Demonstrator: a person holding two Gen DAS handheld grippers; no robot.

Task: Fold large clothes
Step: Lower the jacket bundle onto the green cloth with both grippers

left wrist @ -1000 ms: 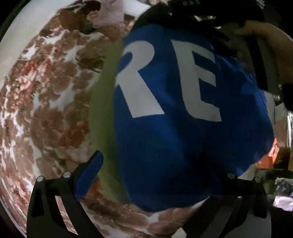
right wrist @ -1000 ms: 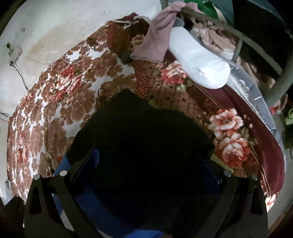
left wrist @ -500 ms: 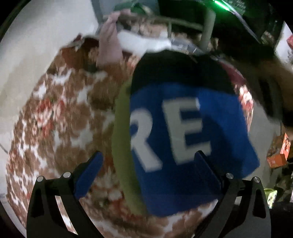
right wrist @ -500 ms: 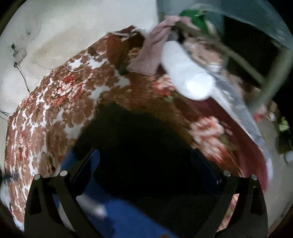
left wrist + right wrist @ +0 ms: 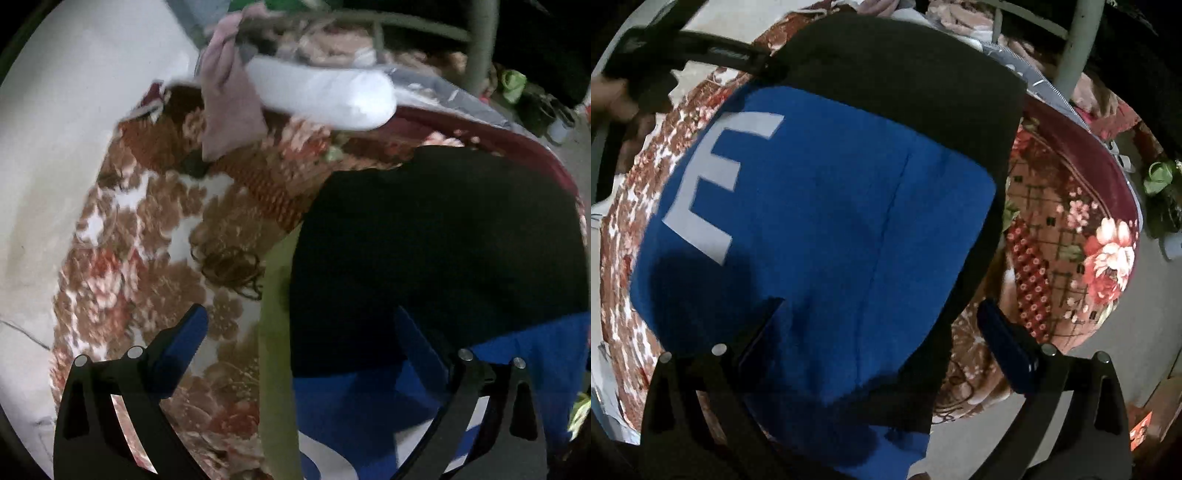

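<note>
Left gripper (image 5: 299, 332): fingers wide apart, nothing between them; the sweater's green edge and black band lie under the gap.

Right gripper (image 5: 882, 321): fingers wide apart, empty, poised above the blue panel.

Sweater (image 5: 827, 221): folded into a rough block on the bed (image 5: 1071, 229), blue face with a white "E" up, black band along the far and right sides. Green strip (image 5: 275, 332) shows along its left edge in the left wrist view. Whether the layers beneath sit square is hard to tell in this blur.

Beyond: pink cloth (image 5: 229, 107) and white roll (image 5: 325, 96) at the head of the bed, well apart from the sweater.

Risks:
- A pinch taking only the top layer would likely peel the fold open.
- Uneven lift by the two grippers may skew the block.
- Soft floral bedding could drag the underside and pull the green strip out further.
</note>
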